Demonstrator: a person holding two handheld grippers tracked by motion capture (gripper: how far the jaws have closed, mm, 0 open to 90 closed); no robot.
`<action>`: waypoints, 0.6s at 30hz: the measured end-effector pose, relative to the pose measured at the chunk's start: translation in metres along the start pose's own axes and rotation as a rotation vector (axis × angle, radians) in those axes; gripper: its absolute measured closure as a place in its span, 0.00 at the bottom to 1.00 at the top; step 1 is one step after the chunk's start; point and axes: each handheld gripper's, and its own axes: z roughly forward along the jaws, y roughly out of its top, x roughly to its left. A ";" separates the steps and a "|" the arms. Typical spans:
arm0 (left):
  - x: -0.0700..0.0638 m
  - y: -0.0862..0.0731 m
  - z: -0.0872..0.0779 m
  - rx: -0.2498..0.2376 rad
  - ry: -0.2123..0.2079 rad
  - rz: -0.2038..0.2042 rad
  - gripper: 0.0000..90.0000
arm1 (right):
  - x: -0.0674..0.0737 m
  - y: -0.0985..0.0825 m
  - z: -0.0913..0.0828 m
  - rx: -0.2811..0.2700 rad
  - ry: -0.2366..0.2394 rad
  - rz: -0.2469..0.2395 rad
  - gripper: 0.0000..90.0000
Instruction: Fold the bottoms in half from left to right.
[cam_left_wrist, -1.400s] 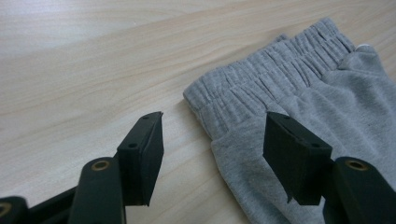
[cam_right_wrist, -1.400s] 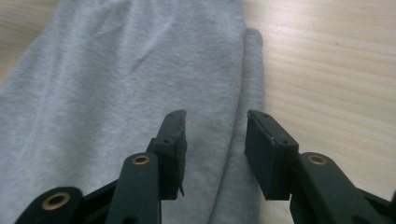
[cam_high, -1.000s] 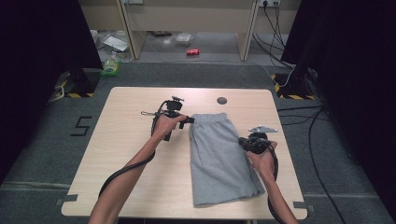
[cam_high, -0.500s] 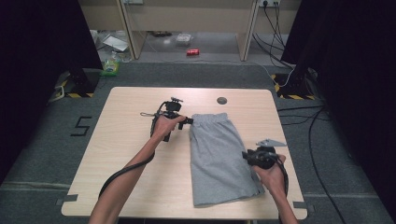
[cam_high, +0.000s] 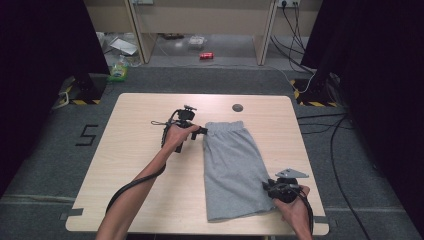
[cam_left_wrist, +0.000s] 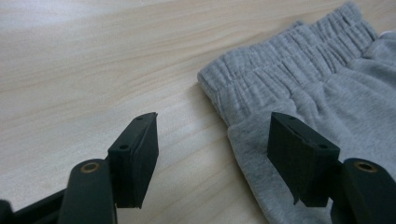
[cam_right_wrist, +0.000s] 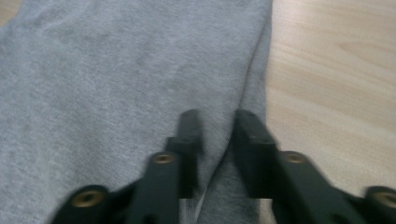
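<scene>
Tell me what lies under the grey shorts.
The grey shorts lie flat on the wooden table. Bare tabletop shows all around them; whatever may sit beneath the cloth is covered.

Left gripper (cam_left_wrist: 212, 158): two black blocky jaws, flat rectangular pads, brass-coloured screw eyelet at base of each. Black body, black cable (cam_high: 135, 182) trailing along forearm. Right gripper (cam_right_wrist: 217, 140): same black jaws, brass eyelets, small screw holes in pads; grey three-cornered plate (cam_high: 291, 173) on top. Forearms bare, no sleeves.
</scene>
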 end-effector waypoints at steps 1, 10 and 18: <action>0.000 0.000 0.000 -0.001 -0.003 -0.002 0.37 | 0.000 0.000 -0.001 -0.002 0.008 -0.013 0.94; 0.001 0.001 -0.003 -0.007 0.002 -0.006 0.37 | -0.020 0.007 -0.021 -0.051 -0.011 0.020 0.98; 0.004 0.001 0.002 -0.026 0.005 -0.041 0.37 | -0.017 0.000 -0.021 -0.028 -0.042 0.034 0.78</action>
